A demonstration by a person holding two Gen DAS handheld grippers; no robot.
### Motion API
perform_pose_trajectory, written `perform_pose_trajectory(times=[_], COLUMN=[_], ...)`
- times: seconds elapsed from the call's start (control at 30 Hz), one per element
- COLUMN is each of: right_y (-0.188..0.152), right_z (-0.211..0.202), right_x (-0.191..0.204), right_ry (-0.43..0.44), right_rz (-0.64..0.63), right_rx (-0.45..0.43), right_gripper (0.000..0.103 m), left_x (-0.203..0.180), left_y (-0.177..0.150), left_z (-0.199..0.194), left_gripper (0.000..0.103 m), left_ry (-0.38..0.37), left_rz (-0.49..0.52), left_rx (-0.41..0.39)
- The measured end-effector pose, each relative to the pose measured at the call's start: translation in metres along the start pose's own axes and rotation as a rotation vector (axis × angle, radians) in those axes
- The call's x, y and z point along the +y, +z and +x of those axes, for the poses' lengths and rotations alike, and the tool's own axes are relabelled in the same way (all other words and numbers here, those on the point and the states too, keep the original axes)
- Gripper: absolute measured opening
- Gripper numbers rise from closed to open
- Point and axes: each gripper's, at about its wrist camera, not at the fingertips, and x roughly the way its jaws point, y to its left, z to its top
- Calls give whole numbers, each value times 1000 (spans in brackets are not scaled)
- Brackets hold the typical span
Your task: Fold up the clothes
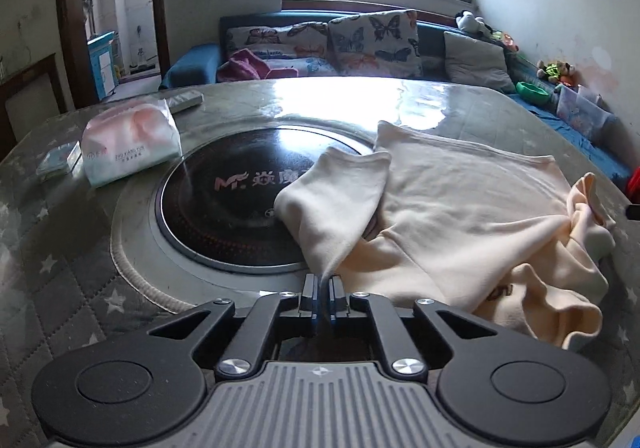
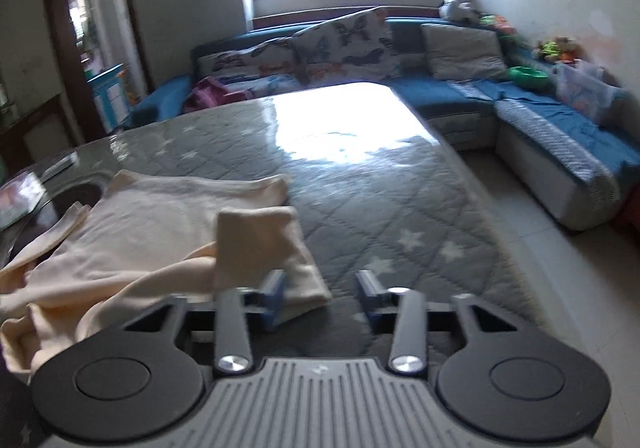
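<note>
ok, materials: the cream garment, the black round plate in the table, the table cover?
Cream garment: soft matte knit, probably cotton fleece; it drapes in thick rounded folds.
Black round plate: glossy glass or ceramic; it reflects light, with a printed logo.
Grey star-print table cover: quilted fabric, seemingly under a clear glossy sheet, given the window glare.

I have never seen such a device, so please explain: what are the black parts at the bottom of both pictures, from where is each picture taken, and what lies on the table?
The black parts are hand-held grippers, each with two fingers; a person carries one in each hand. A camera on each gripper looks forward along its fingers, so one picture comes from the left gripper and the other from the right gripper.

On the grey quilted star-patterned table cover lies a cream-coloured cloth garment, partly over a round black glass cooktop. Beside it stands a soft white and pink tissue pack.

The left gripper is shut, pinching the garment's edge. The right gripper is open and holds nothing; a sleeve lies near one finger.
</note>
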Motion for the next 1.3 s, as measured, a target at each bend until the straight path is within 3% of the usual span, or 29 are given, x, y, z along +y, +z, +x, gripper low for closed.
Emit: perform_pose_trajectory(times=[0.1,0.13,0.2,0.3,0.37,0.43,0.47,0.53,0.6,0.67,0.87,0.93,1.1,1.17,1.23,1.3], right_y=[-3,-5,-7,-9,-11,-11,-11,-10,-11,-10,-13,-16,-22,-20,-18,-18], right_z=[13,19,29,37,42,40,38,31,20,9,-12,-17,-29,-38,-49,-55], right_x=[10,14,19,18,17,15,14,11,8,4,-4,-6,-12,-6,8,25], right_ry=[8,4,-7,7,24,40,47,38,16,-19,-114,-143,-217,-175,-49,78], right_rz=[-33,-45,-61,-46,-32,-20,-13,-12,-18,-28,-55,-64,-85,-109,-145,-182], right_rx=[19,26,34,37,38,33,30,11,-16,-40,-41,-28,4,-6,7,30], right_gripper=[57,60,61,60,49,21,15,11,10,10,10,12,20,26,38,41], left_x=[-3,-3,-4,-5,-5,-4,-4,-1,1,-1,-8,-12,-25,-36,-50,-67], left_y=[3,5,10,16,18,18,18,14,9,2,-16,-18,-10,-7,-8,-11], left_z=[-8,-10,-10,-4,6,18,22,30,33,28,10,6,-20,-29,-35,-38], left_gripper=[21,32,46,46,45,44,40,15,6,5,5,9,17,29,38,41], left_ry=[8,5,13,18,22,24,22,9,-7,-22,-59,-67,-146,-211,-280,-340], left_rz=[16,17,21,27,28,29,28,20,0,3,57,73,131,164,211,263], left_rx=[-20,-31,-47,-53,-35,-12,0,28,52,58,85,83,16,-8,-21,-25])
